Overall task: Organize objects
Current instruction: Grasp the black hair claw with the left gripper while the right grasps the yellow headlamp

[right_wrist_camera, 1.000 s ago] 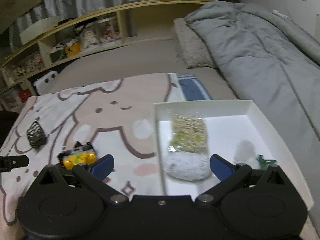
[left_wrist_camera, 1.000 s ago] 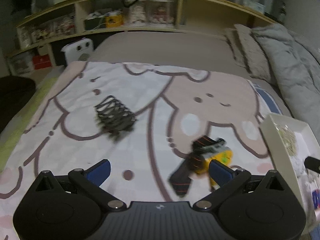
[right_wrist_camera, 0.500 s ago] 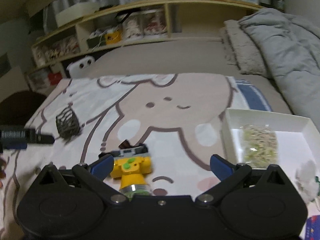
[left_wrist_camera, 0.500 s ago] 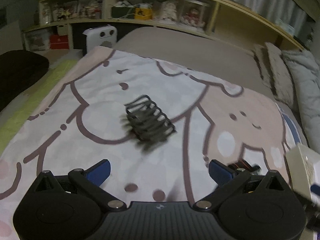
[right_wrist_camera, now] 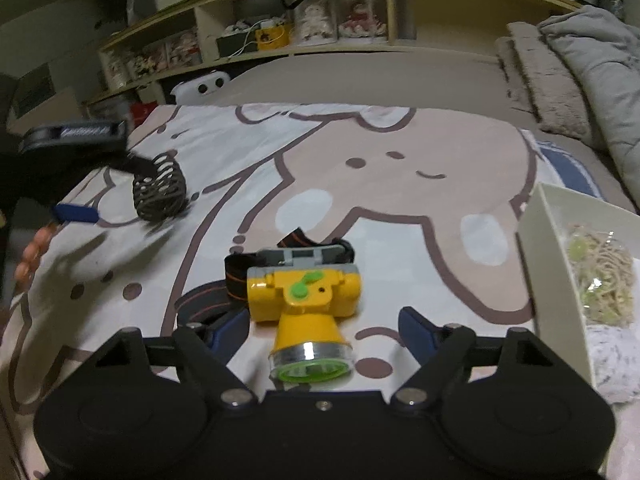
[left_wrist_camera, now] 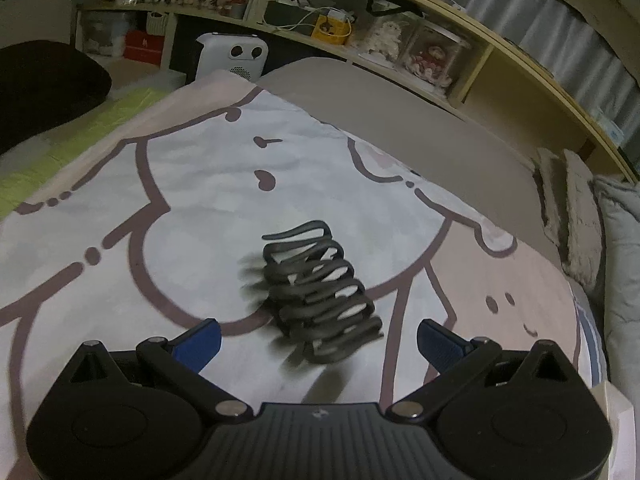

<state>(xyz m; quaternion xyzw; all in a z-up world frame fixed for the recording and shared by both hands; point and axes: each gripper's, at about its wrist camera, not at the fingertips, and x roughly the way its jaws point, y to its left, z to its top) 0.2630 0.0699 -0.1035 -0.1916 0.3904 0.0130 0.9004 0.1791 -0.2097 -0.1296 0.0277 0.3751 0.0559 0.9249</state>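
A black coiled hair clip (left_wrist_camera: 320,292) lies on the cartoon blanket (left_wrist_camera: 192,184), between and just ahead of the blue fingertips of my open left gripper (left_wrist_camera: 318,338); it also shows in the right wrist view (right_wrist_camera: 159,187). A yellow headlamp (right_wrist_camera: 306,300) with a green-rimmed lens and a black strap lies on the blanket between the fingers of my open right gripper (right_wrist_camera: 320,326). A white tray (right_wrist_camera: 548,264) at the right holds a bag of noodles (right_wrist_camera: 604,276) and a grey fuzzy item (right_wrist_camera: 616,364).
A wooden shelf (left_wrist_camera: 420,12) full of small items runs along the back. A white heater (left_wrist_camera: 232,56) stands beyond the blanket. Pillows (right_wrist_camera: 548,92) and a grey duvet (right_wrist_camera: 600,44) lie at the right. A black cushion (left_wrist_camera: 44,92) is at the left.
My left gripper swung left from the headlamp and closed in on the hair clip. My right gripper swung left from the tray to straddle the headlamp.
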